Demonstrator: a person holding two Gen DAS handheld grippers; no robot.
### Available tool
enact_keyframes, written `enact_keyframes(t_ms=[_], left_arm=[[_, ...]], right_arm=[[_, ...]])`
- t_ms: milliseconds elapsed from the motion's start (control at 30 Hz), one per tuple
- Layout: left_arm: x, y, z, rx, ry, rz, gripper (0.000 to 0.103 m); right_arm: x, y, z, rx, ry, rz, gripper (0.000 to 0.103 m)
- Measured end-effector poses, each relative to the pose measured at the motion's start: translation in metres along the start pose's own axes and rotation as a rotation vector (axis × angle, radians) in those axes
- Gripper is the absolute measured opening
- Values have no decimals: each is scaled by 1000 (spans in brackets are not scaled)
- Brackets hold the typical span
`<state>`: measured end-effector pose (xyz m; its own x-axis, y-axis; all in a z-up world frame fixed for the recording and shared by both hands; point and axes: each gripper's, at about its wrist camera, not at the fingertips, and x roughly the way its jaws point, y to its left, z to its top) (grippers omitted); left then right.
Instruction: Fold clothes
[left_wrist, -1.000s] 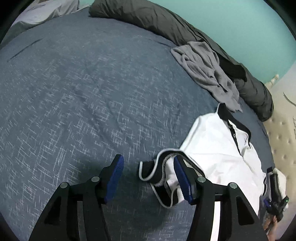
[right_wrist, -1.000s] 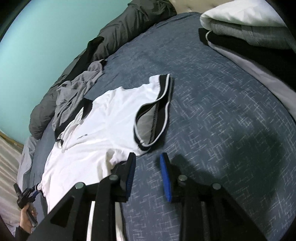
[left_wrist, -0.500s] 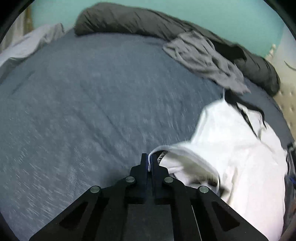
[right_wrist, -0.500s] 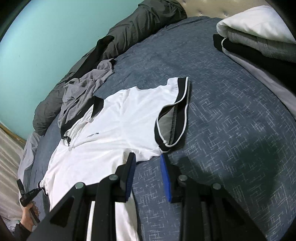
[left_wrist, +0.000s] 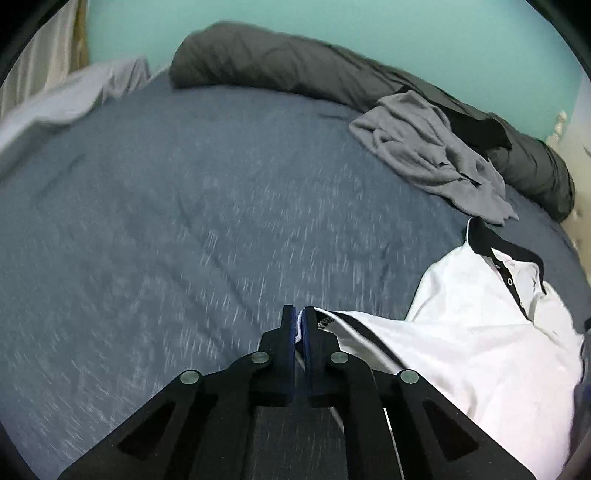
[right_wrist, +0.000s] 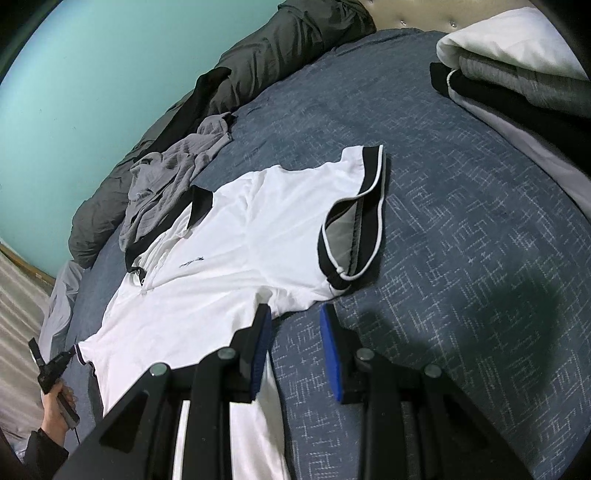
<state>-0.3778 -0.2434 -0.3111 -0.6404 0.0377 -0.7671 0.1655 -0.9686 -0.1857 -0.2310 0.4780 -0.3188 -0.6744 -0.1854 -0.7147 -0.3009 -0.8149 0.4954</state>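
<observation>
The left tongs (left_wrist: 300, 325) are clamped on the near sleeve of the white polo shirt (right_wrist: 229, 266), which lies flat on the bed (right_wrist: 461, 229), stretching rightward toward the right tongs (right_wrist: 295, 328), held apart and empty beside its side edge

The polo shirt (right_wrist: 236, 266) lies spread on the bed (right_wrist: 461, 240). At its ten o'clock a crumpled garment (right_wrist: 173, 173) rests partly on its collar, against a rolled duvet (right_wrist: 266, 66) along the bed's far edge. At two o'clock sits a stack of folded clothes (right_wrist: 517, 62).
</observation>
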Motion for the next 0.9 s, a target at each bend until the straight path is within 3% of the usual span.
enact_keyframes(t_ms=[133, 267, 500, 600, 667, 900], left_arm=[[-14, 14, -14, -62, -13, -30, 12], [-22, -3, -30, 23, 16, -114, 32], [4, -34, -32, 91, 80, -165, 35], [14, -36, -31, 78, 102, -214, 31], [19, -39, -33, 91, 121, -223, 2], [-7, -40, -45, 135, 82, -257, 2]], right_arm=[[-3, 2, -2, 2, 0, 18, 27], [-4, 4, -3, -5, 3, 27, 27], [-4, 7, -9, 7, 8, 30, 27], [-5, 10, -12, -1, 12, 31, 27], [-6, 11, -13, -4, 12, 31, 27], [-7, 8, -18, 10, 18, 32, 27]])
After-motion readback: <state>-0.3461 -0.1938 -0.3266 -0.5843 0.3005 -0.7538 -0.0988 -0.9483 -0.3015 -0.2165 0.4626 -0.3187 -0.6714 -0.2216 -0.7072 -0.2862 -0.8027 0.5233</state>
